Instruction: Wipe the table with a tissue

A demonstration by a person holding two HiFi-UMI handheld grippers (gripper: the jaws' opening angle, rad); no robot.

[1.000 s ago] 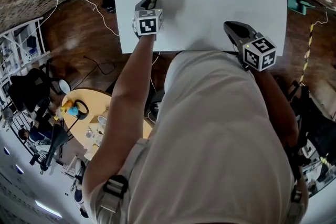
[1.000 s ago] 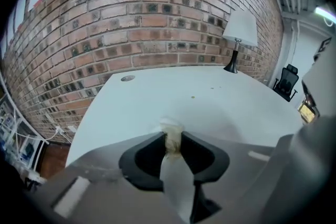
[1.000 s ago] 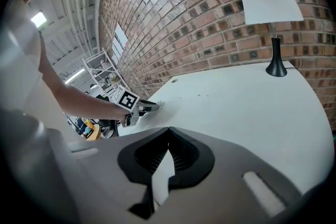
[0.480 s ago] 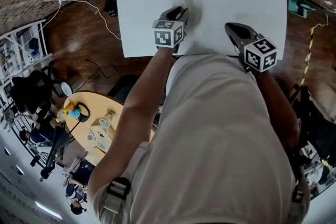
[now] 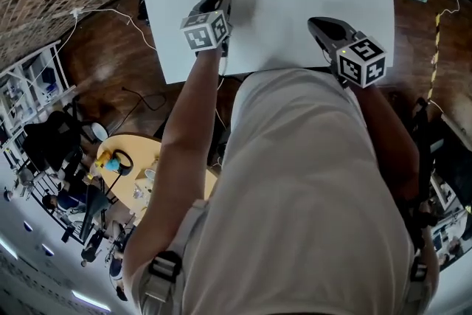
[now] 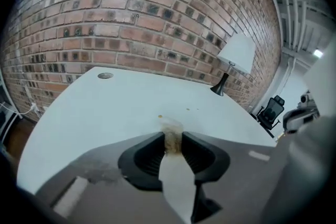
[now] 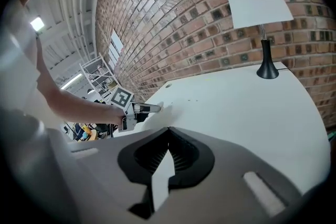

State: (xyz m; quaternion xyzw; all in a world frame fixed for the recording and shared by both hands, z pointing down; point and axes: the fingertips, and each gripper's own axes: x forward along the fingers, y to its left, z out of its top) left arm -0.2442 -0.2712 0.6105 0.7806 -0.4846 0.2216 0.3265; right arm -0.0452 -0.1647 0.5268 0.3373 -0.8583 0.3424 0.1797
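- White tissue, stained brown at its tip, sits pinched in the left tongs. The pads press on it, though the jaws have just been easing a little wider. The wad is low over the surface; whether it touches cannot be told.
- Right tongs have their jaws together with nothing between them. They hang over the near edge of the surface, well apart from the left pair and to its right.
- Just beyond the tissue lie a few small brown specks, with nothing between them and the wad. Farther ahead and to the left of the left tongs is a round cable hole. Far ahead to the right stands a lamp with a white shade and a black foot.
- Half a second ago the left tongs were closer to the right pair; now they have swung back out, away from it. The right tongs are at the same near edge as before.
- The surface is plain white and set against a brick wall. A black office chair stands off beyond the surface's right end. Under the surface is a dark wooden floor with a white cable trailing over it.
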